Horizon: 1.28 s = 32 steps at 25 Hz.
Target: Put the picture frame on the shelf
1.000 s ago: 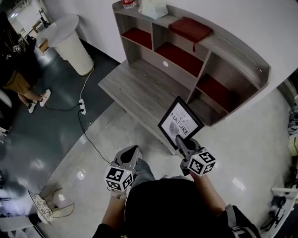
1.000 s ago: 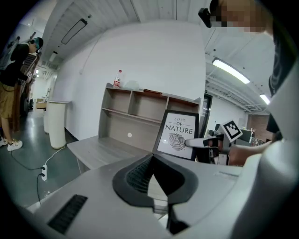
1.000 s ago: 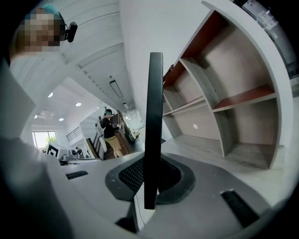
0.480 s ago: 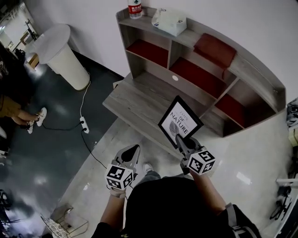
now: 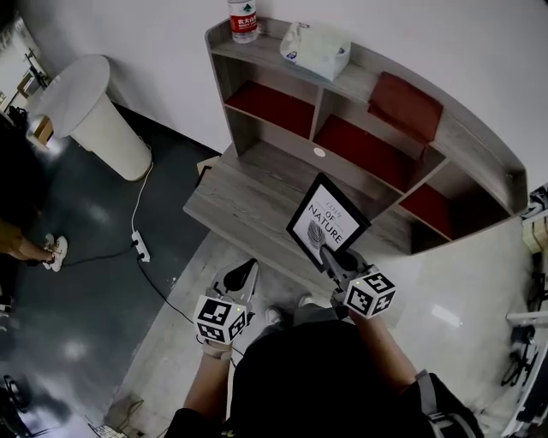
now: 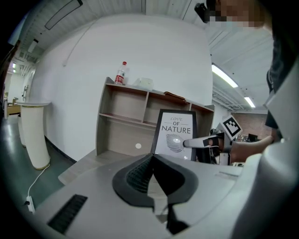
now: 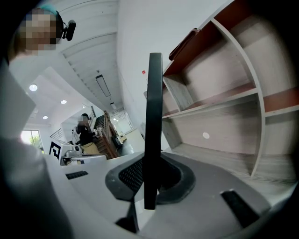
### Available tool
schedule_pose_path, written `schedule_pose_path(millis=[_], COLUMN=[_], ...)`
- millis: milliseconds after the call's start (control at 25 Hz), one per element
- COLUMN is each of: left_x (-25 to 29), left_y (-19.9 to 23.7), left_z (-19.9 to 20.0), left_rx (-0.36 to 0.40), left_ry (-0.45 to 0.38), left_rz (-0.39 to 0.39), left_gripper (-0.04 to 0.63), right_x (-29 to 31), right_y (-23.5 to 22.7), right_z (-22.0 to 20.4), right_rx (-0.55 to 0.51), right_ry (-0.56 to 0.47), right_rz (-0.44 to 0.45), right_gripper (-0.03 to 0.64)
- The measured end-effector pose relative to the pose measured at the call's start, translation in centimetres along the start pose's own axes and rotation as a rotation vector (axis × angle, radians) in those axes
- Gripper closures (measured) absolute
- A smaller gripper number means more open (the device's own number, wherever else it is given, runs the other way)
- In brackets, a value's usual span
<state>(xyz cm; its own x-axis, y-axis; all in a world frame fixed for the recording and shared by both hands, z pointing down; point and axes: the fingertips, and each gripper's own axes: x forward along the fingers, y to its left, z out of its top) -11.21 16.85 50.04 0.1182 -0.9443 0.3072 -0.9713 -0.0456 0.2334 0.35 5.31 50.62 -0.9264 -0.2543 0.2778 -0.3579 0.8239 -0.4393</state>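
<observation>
Top centre we see a red-labelled water bottle (image 5: 243,19), a white tissue pack (image 5: 317,50) just right of it, and a dark red cushion (image 5: 406,106) further right. Upper left stands a white round pedestal (image 5: 86,115); below it, a power strip (image 5: 137,246) on dark floor (image 5: 68,325).

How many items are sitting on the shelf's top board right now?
3: a water bottle at the left end, a tissue pack next to it, and a red pad farther right. None seems hidden.
</observation>
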Motion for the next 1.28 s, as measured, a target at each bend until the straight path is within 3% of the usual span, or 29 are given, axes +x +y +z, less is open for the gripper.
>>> schedule_pose_path(millis=[800, 1280], left_x=[18.9, 25.3], left_y=[-3.2, -3.5], left_z=[8.2, 12.0], left_rx=[0.133, 0.258], left_ry=[-0.002, 0.023], left_rz=[-0.126, -0.35], left_gripper=[0.586, 0.586], right_x=[1.6, 4.6], right_y=[-9.6, -13.3], right_z=[9.0, 15.0], right_rx=[-0.037, -0.098], right_ry=[0.038, 0.006], right_rz=[0.068, -0.02], right_gripper=[0.592, 0.591])
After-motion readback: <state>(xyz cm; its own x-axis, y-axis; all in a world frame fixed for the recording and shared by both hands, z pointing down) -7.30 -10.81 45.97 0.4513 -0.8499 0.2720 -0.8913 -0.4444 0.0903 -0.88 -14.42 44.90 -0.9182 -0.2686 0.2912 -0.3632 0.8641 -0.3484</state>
